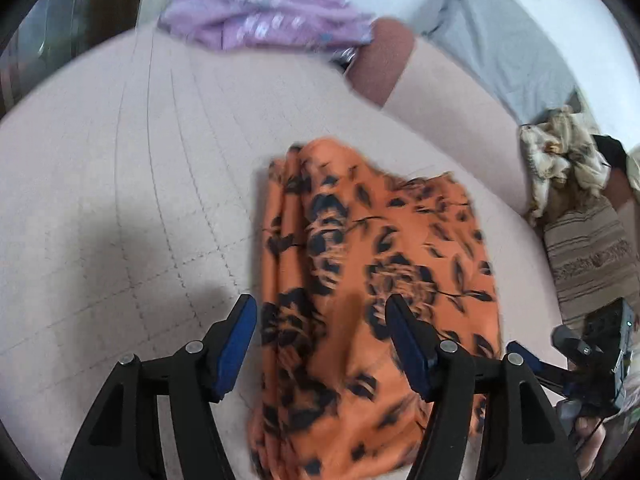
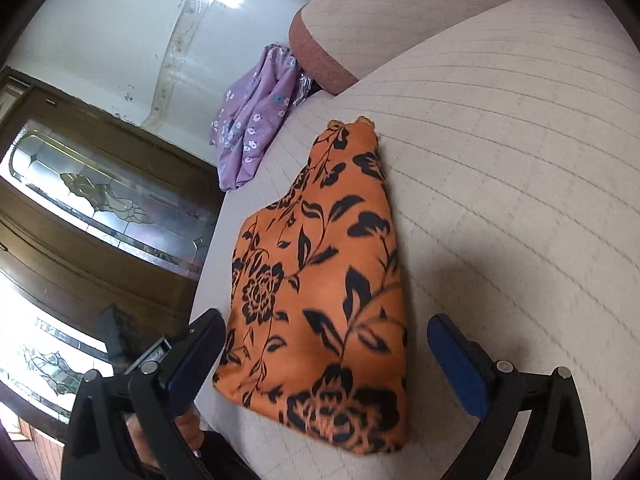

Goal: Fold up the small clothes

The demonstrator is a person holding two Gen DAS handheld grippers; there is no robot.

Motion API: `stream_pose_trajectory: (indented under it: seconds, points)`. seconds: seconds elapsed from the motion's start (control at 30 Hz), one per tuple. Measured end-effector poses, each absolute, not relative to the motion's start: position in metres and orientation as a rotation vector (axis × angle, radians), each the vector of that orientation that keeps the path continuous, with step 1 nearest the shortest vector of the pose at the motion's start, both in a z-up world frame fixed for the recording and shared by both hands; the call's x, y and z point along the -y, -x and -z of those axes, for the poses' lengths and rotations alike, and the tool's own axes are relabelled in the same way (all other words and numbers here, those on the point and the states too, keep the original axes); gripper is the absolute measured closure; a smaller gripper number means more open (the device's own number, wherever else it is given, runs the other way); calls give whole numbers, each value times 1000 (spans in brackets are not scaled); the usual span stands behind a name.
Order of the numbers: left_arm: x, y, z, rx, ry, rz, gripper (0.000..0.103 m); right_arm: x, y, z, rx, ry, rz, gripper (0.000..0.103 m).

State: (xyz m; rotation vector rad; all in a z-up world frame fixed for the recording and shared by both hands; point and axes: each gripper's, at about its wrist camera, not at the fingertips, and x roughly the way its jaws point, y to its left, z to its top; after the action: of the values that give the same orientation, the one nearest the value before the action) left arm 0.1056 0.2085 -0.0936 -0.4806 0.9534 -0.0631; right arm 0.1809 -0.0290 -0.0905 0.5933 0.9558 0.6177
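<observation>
From the left wrist, the left gripper (image 1: 322,336) hangs with fingers spread wide and empty above the orange floral garment (image 1: 372,280), which lies folded on the beige quilted cushion (image 1: 120,200). From the right wrist, the right gripper (image 2: 326,354) likewise gapes wide, gripping nothing, its blue pads (image 2: 456,368) flanking the garment's (image 2: 320,288) near end; a purple floral cloth (image 2: 256,116) lies beyond.

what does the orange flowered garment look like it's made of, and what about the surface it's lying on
Orange garment: thin woven cloth with a slight satin-like sheen, probably synthetic or a blend; it lies in soft folds and its black floral print looks dyed on. Cushion surface: matte beige upholstery fabric, quilted, judging by the stitched grid lines across it.
</observation>
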Motion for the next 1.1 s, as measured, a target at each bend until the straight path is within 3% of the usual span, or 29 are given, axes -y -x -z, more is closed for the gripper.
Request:
stream_pose_trajectory:
  seconds: [0.13,0.17,0.2,0.23,0.3,0.43,0.57,0.67,0.73,0.8,1.0,1.1]
  points:
    - [-217,-117,120,-1021,531,106,41,9,-211,97,-984,-531,-625,1]
    - [-216,-116,120,-1020,523,119,46,3,-220,103,-1004,-524,-615,1]
    - [-215,-116,121,-1024,540,144,57,-2,-228,109,-1026,-512,-609,1]
    - [-216,-116,122,-1027,554,152,59,-10,-236,116,-1052,-486,-603,11]
    - [-216,-118,124,-1023,551,158,64,-27,-246,126,-1114,-440,-620,45]
    - [-204,-112,104,-984,460,132,74,-42,-236,101,-1067,-300,-602,65]
    - [-182,-100,71,-897,435,189,77,-40,-210,59,-951,-190,-590,66]
    - [-161,-106,76,-931,431,245,74,0,-194,49,-916,-251,-537,66]
    - [-141,-116,102,-1034,356,211,67,26,-195,68,-949,-326,-494,54]
    - [-139,-105,104,-992,339,177,63,51,-194,97,-1026,-381,-416,46]
    - [-142,-72,68,-877,214,93,63,93,-172,79,-899,-500,-433,43]
    - [-136,-74,88,-947,145,53,62,89,-173,49,-800,-537,-516,40]
